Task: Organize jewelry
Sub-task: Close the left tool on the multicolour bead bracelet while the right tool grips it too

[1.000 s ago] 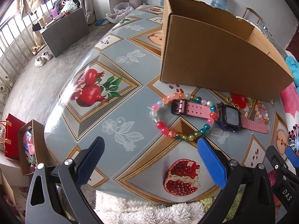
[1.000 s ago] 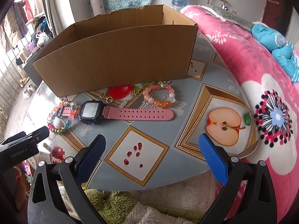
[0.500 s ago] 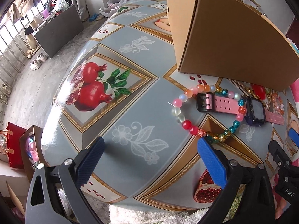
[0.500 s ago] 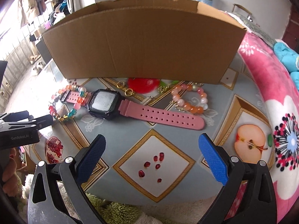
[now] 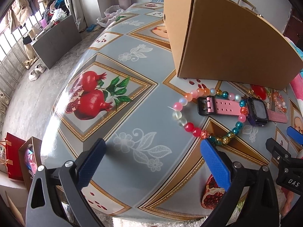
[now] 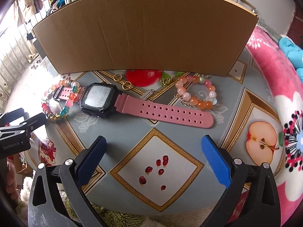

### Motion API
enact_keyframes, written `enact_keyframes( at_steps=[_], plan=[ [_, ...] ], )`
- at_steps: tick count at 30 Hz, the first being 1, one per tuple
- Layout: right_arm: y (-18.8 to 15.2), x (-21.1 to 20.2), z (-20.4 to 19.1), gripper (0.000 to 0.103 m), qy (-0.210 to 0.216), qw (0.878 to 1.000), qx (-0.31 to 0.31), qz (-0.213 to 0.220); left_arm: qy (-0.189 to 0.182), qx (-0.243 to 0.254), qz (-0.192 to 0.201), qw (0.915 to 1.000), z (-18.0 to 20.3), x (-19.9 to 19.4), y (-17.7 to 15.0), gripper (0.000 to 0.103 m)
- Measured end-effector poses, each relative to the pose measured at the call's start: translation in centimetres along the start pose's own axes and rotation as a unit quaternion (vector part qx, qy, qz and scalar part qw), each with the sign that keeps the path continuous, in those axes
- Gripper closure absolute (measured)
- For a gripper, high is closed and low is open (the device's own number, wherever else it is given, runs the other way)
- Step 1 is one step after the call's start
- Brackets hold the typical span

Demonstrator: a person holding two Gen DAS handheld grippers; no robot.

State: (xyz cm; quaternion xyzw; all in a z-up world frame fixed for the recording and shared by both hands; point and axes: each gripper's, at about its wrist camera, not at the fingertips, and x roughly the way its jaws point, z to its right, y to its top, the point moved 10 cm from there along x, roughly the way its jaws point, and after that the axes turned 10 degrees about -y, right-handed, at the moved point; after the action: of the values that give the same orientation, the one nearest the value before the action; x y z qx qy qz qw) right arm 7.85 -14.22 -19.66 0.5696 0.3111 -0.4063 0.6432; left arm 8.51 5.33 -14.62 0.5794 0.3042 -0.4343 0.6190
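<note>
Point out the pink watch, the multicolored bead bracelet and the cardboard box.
pink watch [image 6: 98, 99]: right wrist view, on the screen of its black case.
multicolored bead bracelet [image 5: 189, 127]: left wrist view, on a red bead at its near side.
cardboard box [image 6: 144, 36]: right wrist view, on its front wall.

Fruit-print table [image 6: 132, 132]: cardboard box [image 6: 144, 34], watch [image 6: 98, 99], bead bracelets [image 6: 197, 92].

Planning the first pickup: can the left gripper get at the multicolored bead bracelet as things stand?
Probably yes. The left gripper is open, just short of the multicolored bead bracelet, nothing between. One snag: the pink-strapped watch lies across the loop, so lifting may drag it.
</note>
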Motion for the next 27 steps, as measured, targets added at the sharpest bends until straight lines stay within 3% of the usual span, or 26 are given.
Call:
enact_keyframes(
  at_steps=[13, 19, 24, 27],
  plan=[
    [0.6, 0.0, 0.6, 0.007, 0.011, 1.0, 0.004, 0.001, -0.012, 0.021, 0.013, 0.9996, 0.2, -0.5, 0.0, 0.005],
    [2.0, -3.2, 0.4, 0.008, 0.062, 0.997, 0.018, 0.052, -0.048, 0.021, 0.058, 0.9969, 0.4, -2.2, 1.4, 0.007],
    [3.3, -5.2, -2.1, 0.008, 0.134, 0.988, 0.008, 0.08, -0.087, 0.036, 0.09, 0.9915, 1.4, -3.6, 2.8, 0.02],
    [4.1, -6.0, -3.8, 0.019, 0.162, 0.982, -0.011, 0.096, -0.103, 0.049, 0.09, 0.9893, 2.1, -3.4, 3.3, 0.032]
  ],
)
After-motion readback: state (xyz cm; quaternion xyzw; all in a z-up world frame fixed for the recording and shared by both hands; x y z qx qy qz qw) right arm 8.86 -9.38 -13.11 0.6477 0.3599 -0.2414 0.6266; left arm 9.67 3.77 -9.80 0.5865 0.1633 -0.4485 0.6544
